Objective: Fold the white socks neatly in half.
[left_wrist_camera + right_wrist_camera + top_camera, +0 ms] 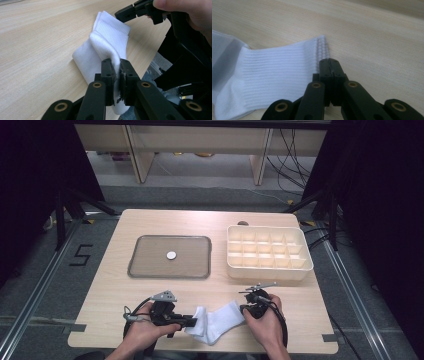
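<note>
Both tools, left tool [192,322] and right tool [243,309], pinch opposite ends of white socks [215,321] near table's [280,320] front edge.

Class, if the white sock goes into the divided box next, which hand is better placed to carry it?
Right. The divided box sits straight beyond the right tool, which is shut at the cuff of the white sock. The left tool, clamped on the other end, would have to reach across.

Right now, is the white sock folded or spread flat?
Folded: the white sock bends into a V, layers doubled between both grippers.
</note>
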